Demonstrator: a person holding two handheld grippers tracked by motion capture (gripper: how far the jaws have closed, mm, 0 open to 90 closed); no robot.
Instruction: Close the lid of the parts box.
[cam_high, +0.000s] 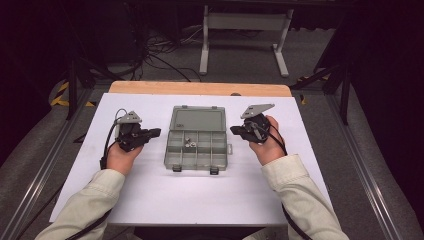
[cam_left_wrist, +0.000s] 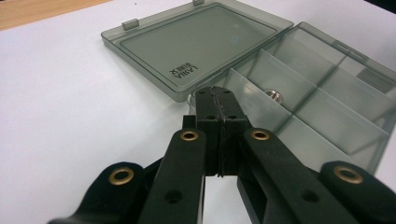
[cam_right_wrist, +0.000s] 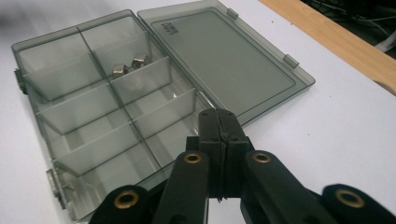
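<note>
The open box (cam_high: 196, 145) is lying mid-tabletop (cam_high: 150, 195), two nuts (cam_right_wrist: 127, 66) sitting in one compartment. The left gripper (cam_high: 156, 132) and right gripper (cam_high: 234, 130) are flanking it, jaws pressed together, gripping nothing.

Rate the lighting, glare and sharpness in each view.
High view: white table evenly bright, surroundings dark, image soft. Left gripper view: compartment box sharp, left gripper slightly soft, mild sheen on the lid. Right gripper view: top-left corner blurred, metal parts glinting.

box (cam_left_wrist: 327, 93) corner cropped, metal parts (cam_high: 188, 142) tiny
</note>
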